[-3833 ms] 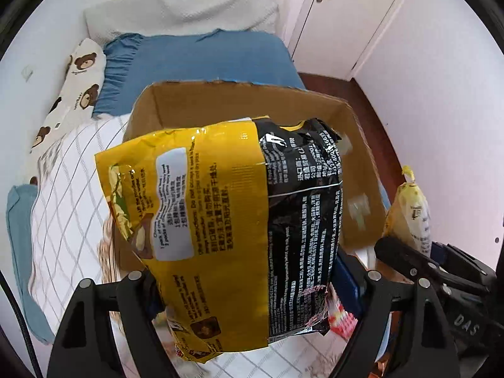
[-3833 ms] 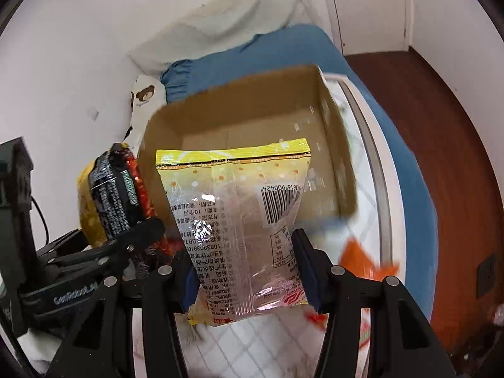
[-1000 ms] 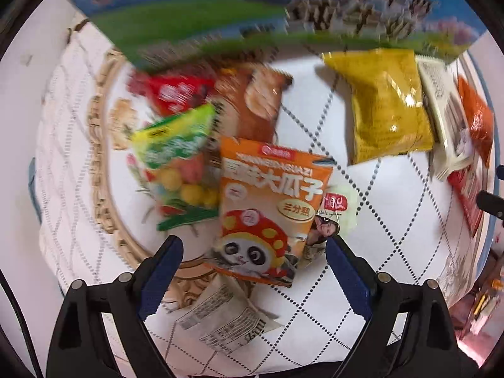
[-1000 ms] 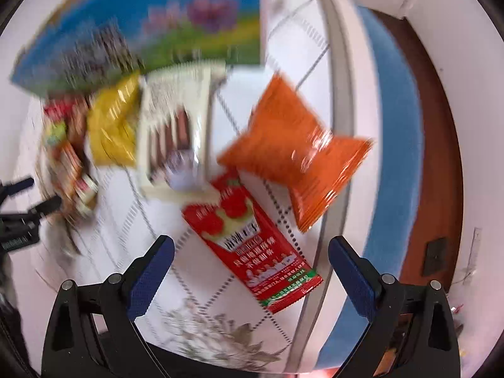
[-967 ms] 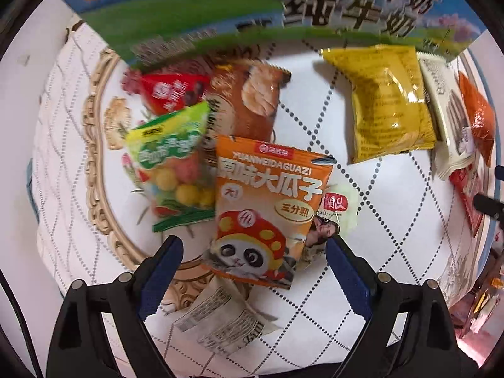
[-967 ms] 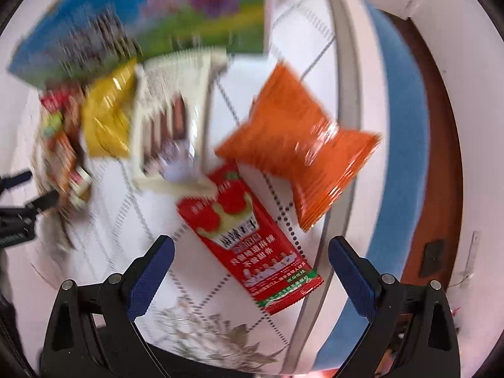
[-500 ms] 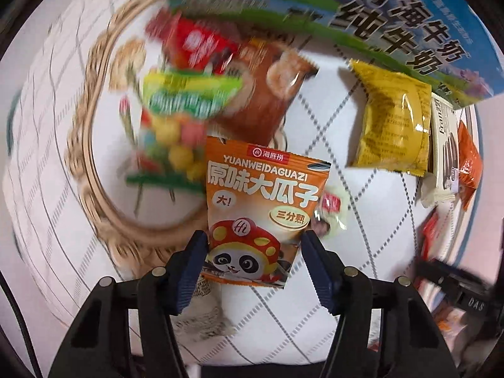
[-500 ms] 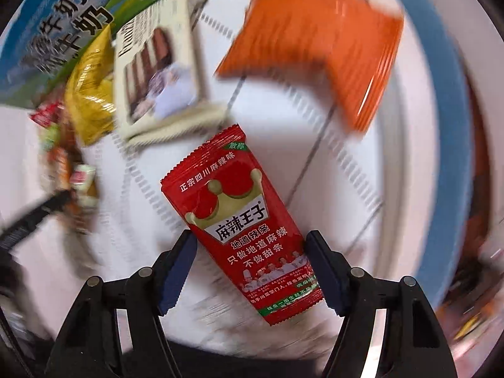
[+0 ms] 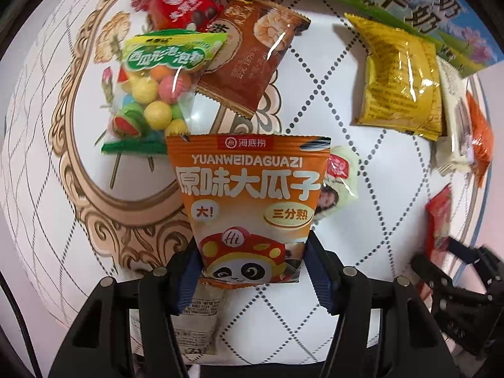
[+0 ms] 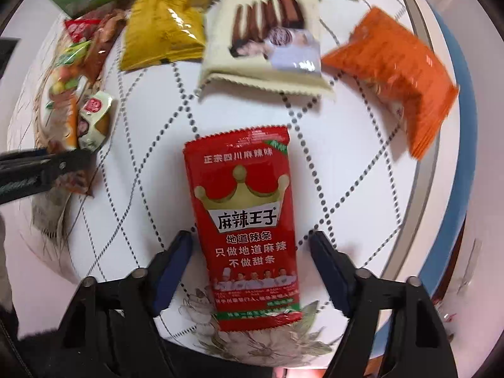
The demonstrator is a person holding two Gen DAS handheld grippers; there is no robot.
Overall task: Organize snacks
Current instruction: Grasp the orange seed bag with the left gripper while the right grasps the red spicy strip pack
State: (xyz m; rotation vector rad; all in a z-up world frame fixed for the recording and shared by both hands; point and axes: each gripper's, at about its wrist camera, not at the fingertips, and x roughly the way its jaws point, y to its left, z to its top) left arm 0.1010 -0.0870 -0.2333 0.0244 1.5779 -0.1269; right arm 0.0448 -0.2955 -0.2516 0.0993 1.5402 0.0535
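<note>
Mid-task: left tongs (image 9: 252, 278) clenched on the orange seed bag (image 9: 249, 201), right tongs (image 10: 250, 263) just closing around but not yet gripping the red spicy packet (image 10: 249, 226), several snacks left on the worktop (image 10: 346, 173).

I had both grippers pointing down at the surface. My left gripper (image 9: 252, 271) had just been closing, and its blue pads (image 9: 186, 275) sat against the sides of the orange seed packet (image 9: 249, 201). My right gripper (image 10: 249, 267) had been closing too, but its pads stood clear of the red spicy-strip packet (image 10: 245, 223) between them.
</note>
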